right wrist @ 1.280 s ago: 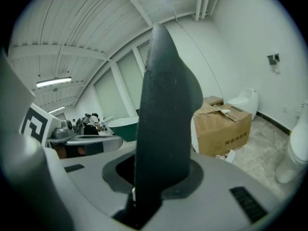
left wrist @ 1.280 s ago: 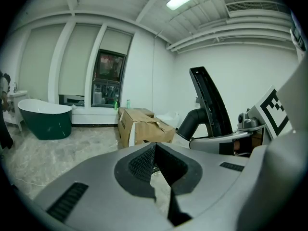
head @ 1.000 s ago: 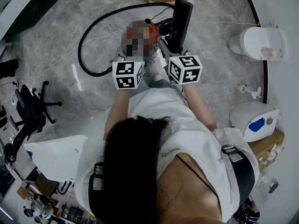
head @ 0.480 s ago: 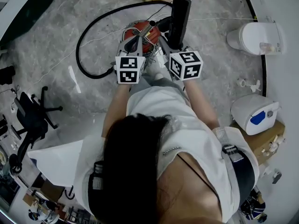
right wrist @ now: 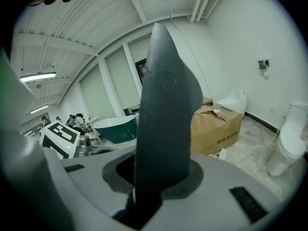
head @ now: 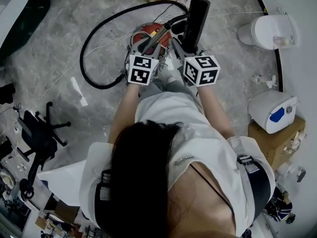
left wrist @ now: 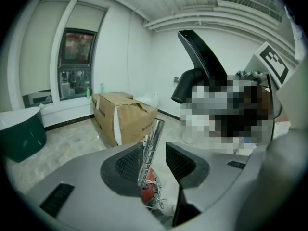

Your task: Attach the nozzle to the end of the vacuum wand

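Since the jaws of the left gripper (left wrist: 155, 160) have just been opening, slack around the wand (left wrist: 153, 134) at lower centre, best grip it firmly before the right gripper (right wrist: 159, 177), clenched on the nozzle (right wrist: 163, 105), pushes squarely on.

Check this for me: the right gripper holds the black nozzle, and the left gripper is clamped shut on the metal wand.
Not clamped. The left gripper view shows that the left gripper's jaws have just been opening and stand apart, with a gap beside the metal wand between them. The right gripper does hold the black nozzle.
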Action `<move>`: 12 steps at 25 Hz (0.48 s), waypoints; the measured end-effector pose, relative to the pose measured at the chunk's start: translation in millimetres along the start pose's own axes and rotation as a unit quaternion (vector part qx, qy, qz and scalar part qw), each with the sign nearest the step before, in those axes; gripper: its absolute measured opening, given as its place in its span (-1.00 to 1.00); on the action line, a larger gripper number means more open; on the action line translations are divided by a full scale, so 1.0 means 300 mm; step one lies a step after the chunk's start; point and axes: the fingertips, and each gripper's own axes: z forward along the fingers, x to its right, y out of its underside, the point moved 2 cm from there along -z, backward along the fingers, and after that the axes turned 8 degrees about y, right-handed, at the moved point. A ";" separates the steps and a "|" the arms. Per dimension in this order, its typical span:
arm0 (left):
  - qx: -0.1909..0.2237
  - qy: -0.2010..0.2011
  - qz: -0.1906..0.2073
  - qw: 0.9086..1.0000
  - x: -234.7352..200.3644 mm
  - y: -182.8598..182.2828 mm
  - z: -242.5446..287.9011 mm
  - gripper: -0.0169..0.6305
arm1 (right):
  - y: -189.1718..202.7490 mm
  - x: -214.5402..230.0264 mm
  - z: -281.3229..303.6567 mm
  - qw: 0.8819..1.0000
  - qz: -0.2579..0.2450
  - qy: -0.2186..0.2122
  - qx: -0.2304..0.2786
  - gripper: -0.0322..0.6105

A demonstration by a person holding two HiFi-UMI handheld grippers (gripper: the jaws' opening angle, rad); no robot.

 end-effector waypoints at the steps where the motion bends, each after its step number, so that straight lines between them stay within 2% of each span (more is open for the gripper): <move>1: -0.006 0.002 0.009 1.000 -0.007 0.006 0.009 -0.53 | 0.005 -0.002 0.000 1.000 0.002 0.003 -0.001 -0.58; 3: -0.011 0.001 0.021 1.000 -0.023 0.019 0.024 -0.47 | 0.017 -0.009 -0.001 1.000 0.006 0.006 -0.005 -0.58; 7: -0.017 0.013 0.004 1.000 -0.028 0.042 0.071 -0.25 | 0.034 -0.014 -0.010 1.000 0.001 0.009 -0.014 -0.58; 9: -0.026 0.020 0.005 0.999 -0.020 0.046 0.099 -0.22 | 0.028 -0.011 -0.013 1.000 0.004 0.012 -0.012 -0.58; 12: -0.038 0.025 0.029 0.999 -0.010 0.056 0.136 -0.22 | 0.024 -0.001 -0.022 1.000 0.004 0.013 -0.008 -0.58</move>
